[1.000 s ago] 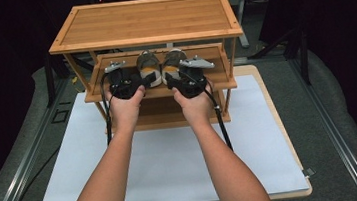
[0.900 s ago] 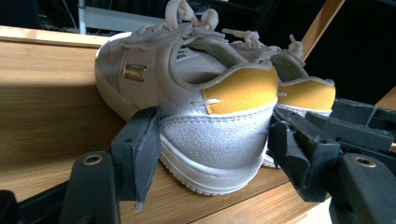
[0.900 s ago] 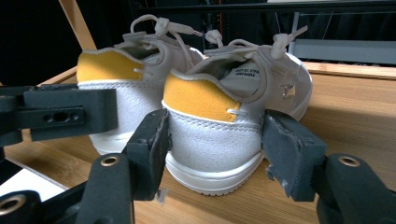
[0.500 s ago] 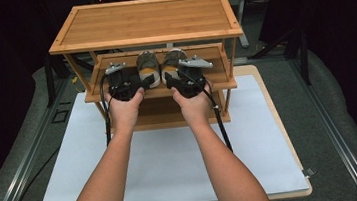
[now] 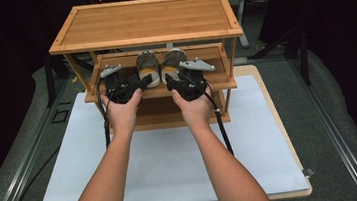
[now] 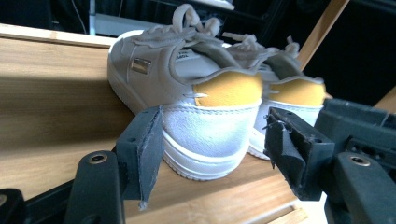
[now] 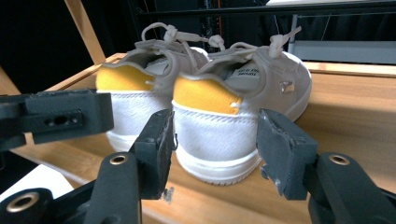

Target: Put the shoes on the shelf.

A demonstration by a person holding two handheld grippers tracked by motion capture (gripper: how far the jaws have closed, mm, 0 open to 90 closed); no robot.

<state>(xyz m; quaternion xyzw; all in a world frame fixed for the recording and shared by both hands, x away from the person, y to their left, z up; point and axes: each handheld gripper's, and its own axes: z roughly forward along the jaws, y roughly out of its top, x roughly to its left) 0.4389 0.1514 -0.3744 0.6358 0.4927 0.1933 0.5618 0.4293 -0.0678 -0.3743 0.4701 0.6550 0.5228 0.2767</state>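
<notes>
A pair of grey-white sneakers with yellow heel tabs stands on the middle board of a wooden rack [image 5: 217,83], heels toward me. My left gripper [image 5: 145,81] [image 6: 212,147] straddles the heel of the left sneaker [image 5: 147,62] [image 6: 187,70]. Its jaws have just been closing; one pad sits at the heel and the other stands clear of it. My right gripper [image 5: 168,77] [image 7: 215,140] straddles the heel of the right sneaker [image 5: 173,59] [image 7: 219,100]. Its jaws have just been closing too, and its pads stand very close to the heel's sides without squeezing it.
The rack's top board [image 5: 148,20] overhangs the sneakers, and slanted side posts [image 7: 86,30] frame the shelf. A lower board lies beneath. The rack stands at the back of a white mat [image 5: 173,166] on a table; both forearms reach over the mat.
Both hands have stayed at the sneakers' heels. The jaws of both grippers look a little narrower around the heels than before.
</notes>
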